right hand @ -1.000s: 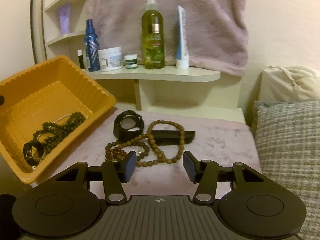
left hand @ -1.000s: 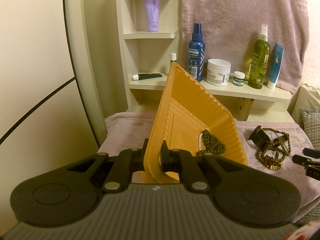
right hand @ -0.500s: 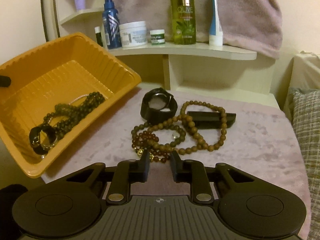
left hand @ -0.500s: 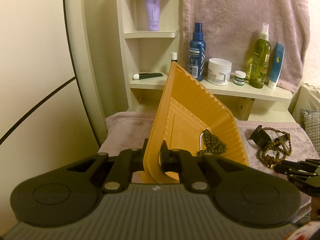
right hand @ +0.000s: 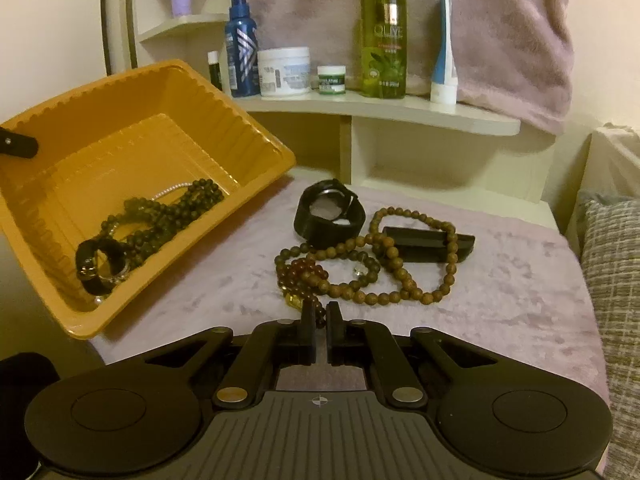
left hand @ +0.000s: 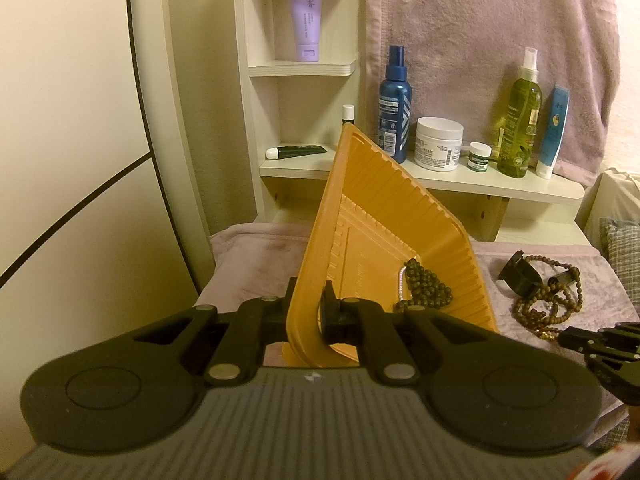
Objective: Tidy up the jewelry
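My left gripper [left hand: 308, 308] is shut on the near rim of an orange plastic tray [left hand: 384, 220] and holds it tilted, its far edge up. The tray [right hand: 132, 120] holds dark green bead strands [right hand: 168, 208] and a black ring-shaped piece [right hand: 100, 264]. On the mauve cloth lie a reddish-brown bead bracelet [right hand: 304, 276], brown bead strands [right hand: 404, 276], a black watch [right hand: 328, 212] and a black bar [right hand: 428, 244]. My right gripper [right hand: 319, 316] is nearly shut around the near end of the reddish-brown bracelet, and its tips [left hand: 576, 338] show in the left wrist view.
A shelf [right hand: 400, 112] behind the cloth carries a blue spray bottle [right hand: 240, 52], a white jar [right hand: 284, 72], a small jar, a green olive bottle [right hand: 384, 36] and a blue-white tube. A checked cushion [right hand: 616, 280] lies on the right. A towel hangs behind.
My right gripper moved forward and down to the bead pile and its fingers closed from wide open onto the reddish-brown bracelet. The left gripper and tilted tray stayed still.
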